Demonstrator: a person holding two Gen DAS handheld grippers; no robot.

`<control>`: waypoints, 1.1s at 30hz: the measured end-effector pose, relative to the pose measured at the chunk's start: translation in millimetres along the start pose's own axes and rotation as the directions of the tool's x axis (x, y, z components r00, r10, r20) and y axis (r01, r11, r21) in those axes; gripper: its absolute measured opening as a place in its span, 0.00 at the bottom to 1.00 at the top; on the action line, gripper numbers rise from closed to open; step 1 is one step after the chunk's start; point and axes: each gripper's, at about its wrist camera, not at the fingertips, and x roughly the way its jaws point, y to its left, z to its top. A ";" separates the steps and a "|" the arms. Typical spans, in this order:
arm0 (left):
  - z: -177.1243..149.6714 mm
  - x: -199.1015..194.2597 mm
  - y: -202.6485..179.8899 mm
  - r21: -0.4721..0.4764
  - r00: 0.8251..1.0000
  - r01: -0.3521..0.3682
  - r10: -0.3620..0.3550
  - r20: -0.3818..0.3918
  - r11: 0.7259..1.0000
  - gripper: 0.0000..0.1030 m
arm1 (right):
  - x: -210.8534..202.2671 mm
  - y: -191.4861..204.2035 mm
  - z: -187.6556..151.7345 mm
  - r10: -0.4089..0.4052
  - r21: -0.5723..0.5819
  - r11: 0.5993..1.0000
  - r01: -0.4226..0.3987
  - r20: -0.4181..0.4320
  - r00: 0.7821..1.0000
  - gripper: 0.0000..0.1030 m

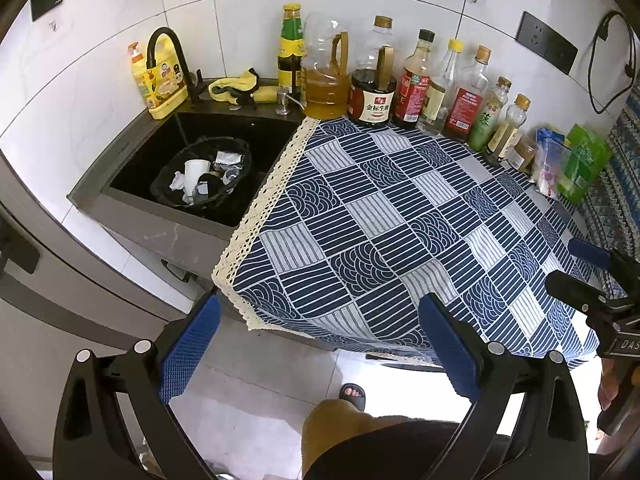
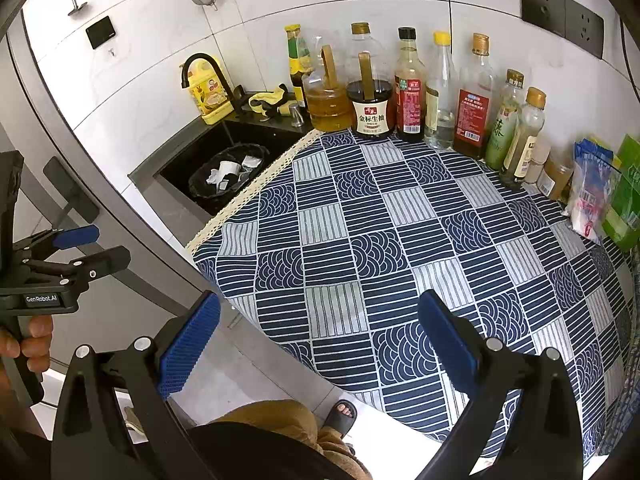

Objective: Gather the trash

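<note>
From my left wrist camera I see the left gripper (image 1: 318,344) at the bottom of the frame with its blue pads (image 1: 188,354) spread wide apart and nothing between them, hanging over the front edge of the blue patterned tablecloth (image 1: 400,216) and the pale floor below. The trash sits in the black basket (image 1: 202,174) inside the dark sink (image 1: 256,136), left of centre: a white paper cup (image 1: 195,171), crumpled white scraps and some silvery wrappers piled together. A black tap (image 1: 168,54) curves over the sink in the upper left, with a yellow detergent bottle (image 1: 158,80) just behind it and a yellow cloth (image 1: 240,88) on the ledge. A row of sauce and oil bottles (image 1: 412,80) lines the tiled wall along the top of the cloth. My right wrist camera shows the right gripper (image 2: 318,342) likewise with fingers held wide and empty, above the cloth's near part; the same basket (image 2: 228,172) appears in the upper left of that view. At the right edge, green and clear packets (image 2: 604,192) rest on the cloth. A sandalled foot (image 2: 342,416) shows at the bottom.
</note>
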 end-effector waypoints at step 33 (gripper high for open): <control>-2.3 -3.4 3.2 -0.019 1.000 0.012 -0.011 0.012 1.000 0.93 | 3.0 10.0 -2.9 0.002 -0.001 1.000 -0.002 -0.002 1.000 0.95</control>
